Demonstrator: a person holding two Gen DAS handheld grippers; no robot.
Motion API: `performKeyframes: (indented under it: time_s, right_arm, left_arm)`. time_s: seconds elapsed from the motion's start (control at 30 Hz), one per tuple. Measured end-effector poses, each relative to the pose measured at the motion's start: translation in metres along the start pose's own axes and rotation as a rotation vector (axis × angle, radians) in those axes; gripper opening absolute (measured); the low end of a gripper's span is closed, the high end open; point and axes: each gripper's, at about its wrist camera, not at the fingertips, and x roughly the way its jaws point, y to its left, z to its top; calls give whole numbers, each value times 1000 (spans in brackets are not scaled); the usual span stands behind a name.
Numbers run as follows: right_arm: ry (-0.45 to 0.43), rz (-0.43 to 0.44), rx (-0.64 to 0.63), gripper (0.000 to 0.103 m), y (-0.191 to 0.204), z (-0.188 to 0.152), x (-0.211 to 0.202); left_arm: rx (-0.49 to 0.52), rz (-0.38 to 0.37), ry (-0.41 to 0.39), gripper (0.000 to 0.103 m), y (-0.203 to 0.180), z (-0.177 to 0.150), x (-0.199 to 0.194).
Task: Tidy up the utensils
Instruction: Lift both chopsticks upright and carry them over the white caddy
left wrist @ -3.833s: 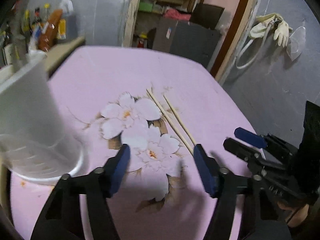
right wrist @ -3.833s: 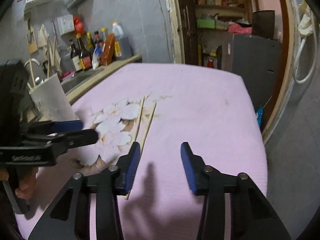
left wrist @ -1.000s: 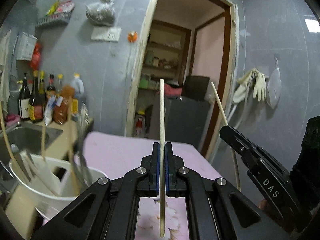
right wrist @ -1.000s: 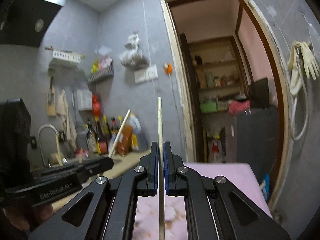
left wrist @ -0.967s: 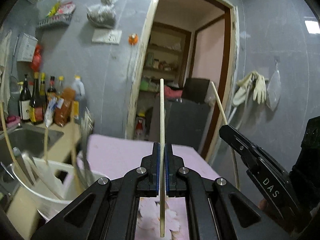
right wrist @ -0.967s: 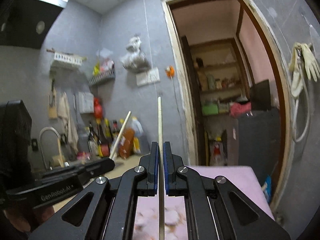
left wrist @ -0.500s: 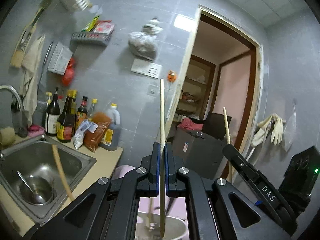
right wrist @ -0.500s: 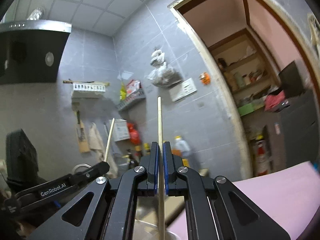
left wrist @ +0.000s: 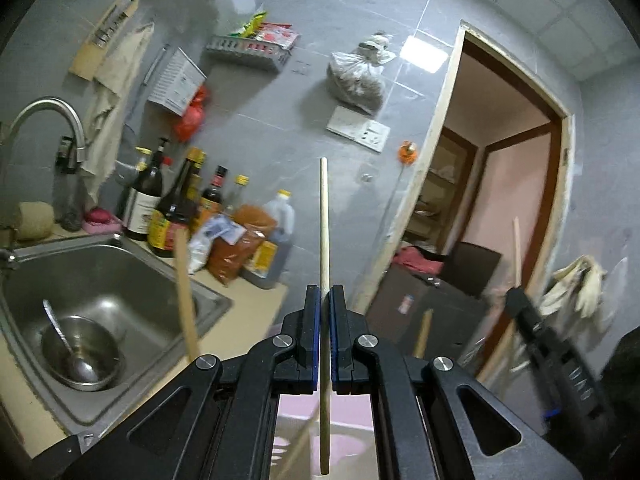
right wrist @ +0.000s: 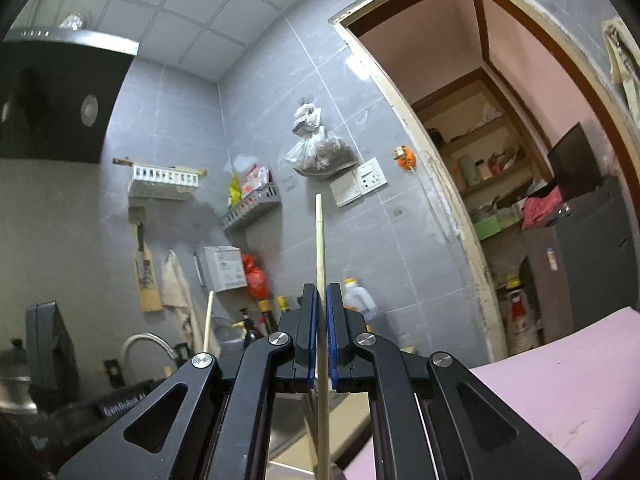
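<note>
both black two-finger grippers, left gripper [left wrist: 325, 308] and right gripper [right wrist: 318, 304], each pinch one upright pale wooden chopstick [left wrist: 324, 232]; either thin stick could pivot or slip; the holder below seems barely visible.

Pretty dim, greyish indoor light in both views. A bright glare patch sits on the glossy grey wall tiles [left wrist: 424, 54] beside the wood-framed doorway [left wrist: 516, 184]. Heavy fisheye bending, black vignette in the corners. The other black handheld gripper [left wrist: 560, 368] at the right edge is smeared with motion blur; the steel sink [left wrist: 100, 280] looks fairly sharp.
</note>
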Motion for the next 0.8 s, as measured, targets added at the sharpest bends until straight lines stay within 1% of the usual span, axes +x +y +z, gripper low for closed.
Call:
performKeyframes:
  time_s: [0.1, 0.27, 0.47, 0.6, 0.8]
  right_arm:
    - [-8, -13, -16, 3, 0, -8, -1]
    - [-2, -43, -68, 3, 4, -19, -2]
    - [30, -54, -85, 3, 4, -33, -1]
    - [63, -55, -90, 3, 4, -41, -1]
    - [137, -53, -133, 3, 7, -45, -5]
  left_arm:
    - [-1, 42, -8, 2, 5, -9, 2]
    - [21, 70, -13, 2, 8, -20, -1]
    - [70, 107, -18, 2, 1, -39, -4]
    - [89, 116, 17, 2, -4, -50, -1]
    - [109, 129, 63, 2, -9, -58, -2]
